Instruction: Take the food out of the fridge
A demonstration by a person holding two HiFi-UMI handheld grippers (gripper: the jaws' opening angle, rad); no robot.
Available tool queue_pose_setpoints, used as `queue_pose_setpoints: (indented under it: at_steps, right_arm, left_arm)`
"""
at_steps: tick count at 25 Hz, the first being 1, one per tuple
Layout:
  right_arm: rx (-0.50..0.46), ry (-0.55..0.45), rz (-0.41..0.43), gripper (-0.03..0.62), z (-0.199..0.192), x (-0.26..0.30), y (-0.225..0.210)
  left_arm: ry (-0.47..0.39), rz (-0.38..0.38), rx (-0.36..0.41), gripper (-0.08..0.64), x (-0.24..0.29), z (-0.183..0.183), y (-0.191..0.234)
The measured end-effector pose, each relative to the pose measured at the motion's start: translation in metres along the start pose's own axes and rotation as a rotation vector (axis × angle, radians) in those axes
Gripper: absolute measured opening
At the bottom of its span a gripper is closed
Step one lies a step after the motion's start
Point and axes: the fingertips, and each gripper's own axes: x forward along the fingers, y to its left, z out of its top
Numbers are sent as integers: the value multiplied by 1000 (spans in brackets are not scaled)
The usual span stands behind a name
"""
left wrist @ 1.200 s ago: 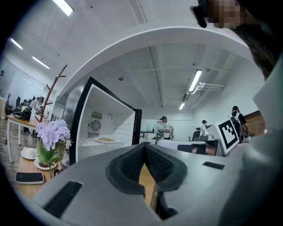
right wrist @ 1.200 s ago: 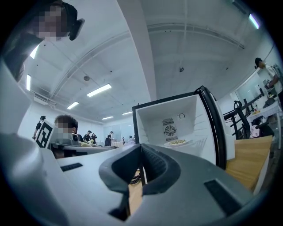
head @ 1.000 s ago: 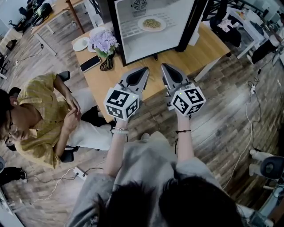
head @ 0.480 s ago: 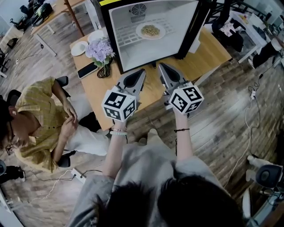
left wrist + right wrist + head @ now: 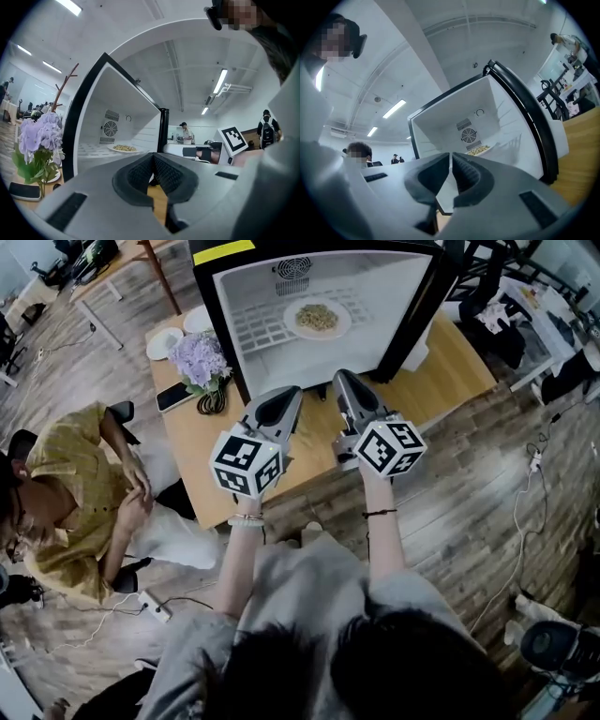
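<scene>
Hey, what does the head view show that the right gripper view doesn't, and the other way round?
Head view only: purple flowers, a phone, a white dish beside them and the wood floor. Right gripper view only: ceiling lights and distant standing people. Both: the open fridge, the plate of food on its shelf, and the right gripper with its jaws together.

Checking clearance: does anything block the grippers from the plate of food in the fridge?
Nothing visible does. The fridge is open; the plate of food sits on its shelf beyond the left gripper and right gripper.
</scene>
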Motion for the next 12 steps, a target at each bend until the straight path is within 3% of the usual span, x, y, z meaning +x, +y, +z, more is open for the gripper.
queue_pose_setpoints:
  at_steps: [3, 6, 12]
  right_arm:
    - [53, 3, -7, 14, -2, 10, -14]
    - [110, 13, -8, 87, -6, 20, -24]
    - [304, -2, -58, 115, -10, 44, -50]
  left_arm:
    - [3, 28, -2, 8, 6, -3, 8]
    - [5, 49, -7, 8, 10, -7, 12]
    - [17, 46, -15, 8, 24, -7, 28]
